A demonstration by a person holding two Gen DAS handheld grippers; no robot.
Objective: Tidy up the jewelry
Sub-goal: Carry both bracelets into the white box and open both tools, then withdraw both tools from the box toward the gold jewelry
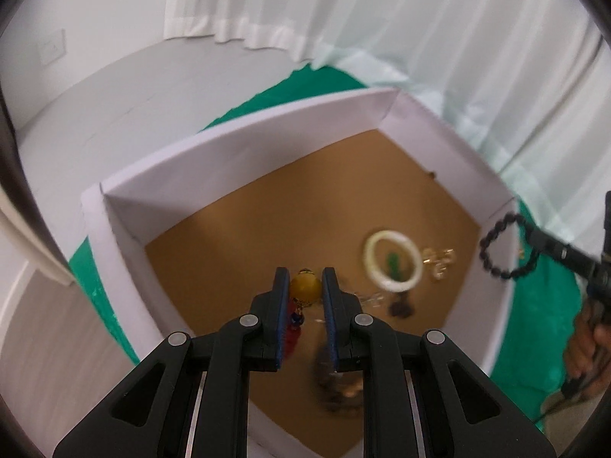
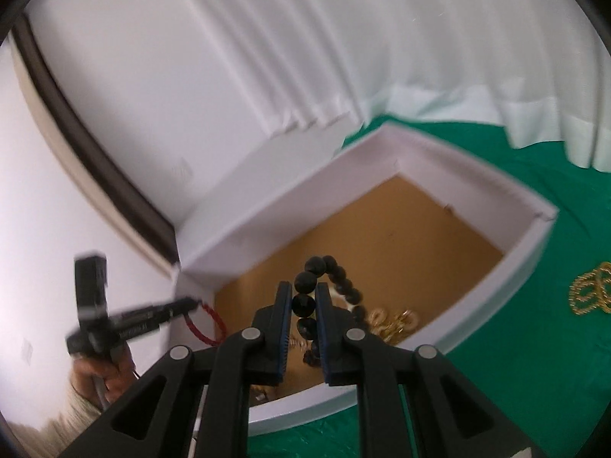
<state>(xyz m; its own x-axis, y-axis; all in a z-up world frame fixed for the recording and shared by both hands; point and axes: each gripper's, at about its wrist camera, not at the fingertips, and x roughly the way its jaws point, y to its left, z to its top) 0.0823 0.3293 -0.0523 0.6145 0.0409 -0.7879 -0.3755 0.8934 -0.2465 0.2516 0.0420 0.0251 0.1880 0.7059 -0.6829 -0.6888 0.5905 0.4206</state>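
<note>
Left gripper, nearest the lens: black fingers with blue pads, clamped on yellow bead pendant at the tips; red cord trailing back between the pads. Below and ahead of the fingers: white box with brown floor.

Ahead and right of the left fingertips, on the box floor: pale bangle ringed around a small green piece; just right of it, gold links. Nearer the right pad: dark blurred cluster, kind not legible.

Right gripper: fingers pinched on black bead bracelet; loop arching up past the tips and dropping to the right of them, over the box interior.

Further right of the right fingers, outside the box on green cloth: gold chain, not yet collected.

Step in hand, by judgement: carrying two pieces to the box for deposit. Next move calls for lowering each pair of tips toward a bare patch of floor, clear of the bangle and links, then parting the pads.

View differences: left wrist view alone shows pendant body, bangle and green piece. Right wrist view alone shows stray gold chain, plus red cord looping from the other gripper's tips over the near box corner.
</note>
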